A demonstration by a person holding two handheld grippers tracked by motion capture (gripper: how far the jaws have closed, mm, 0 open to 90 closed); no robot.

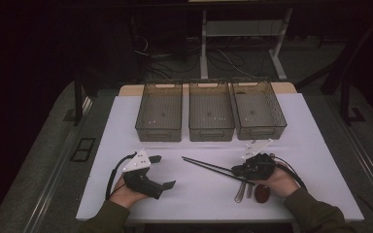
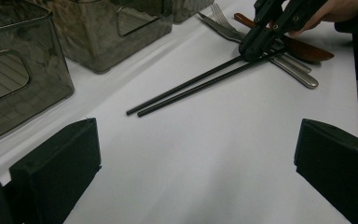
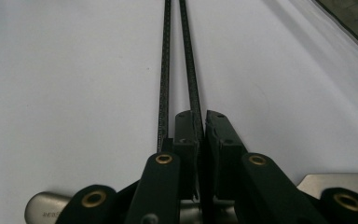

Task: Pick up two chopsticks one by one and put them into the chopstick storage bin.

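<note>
High view: my right claw (image 1: 238, 170) sits low on the white worktop (image 1: 199, 194), pinched down on the near end of the black chopsticks (image 1: 206, 166). Right gripper view confirms it: jaws nearly together, one stick clamped between the pads, the second running just beside the left jaw, outside the grip as far as I can tell. Both sticks run away from me across the worktop, tips pointing toward the middle, well short of the three grey bins (image 1: 211, 114) at the back. Under and beside that claw lie a fork (image 2: 223, 21), a metal handle (image 2: 298, 74) and a brown wooden spoon (image 2: 303, 46); the chopsticks lie across them. My left claw (image 1: 158, 170) rests on the worktop at front left, jaws wide apart, holding nothing, well apart from the chopsticks.
</note>
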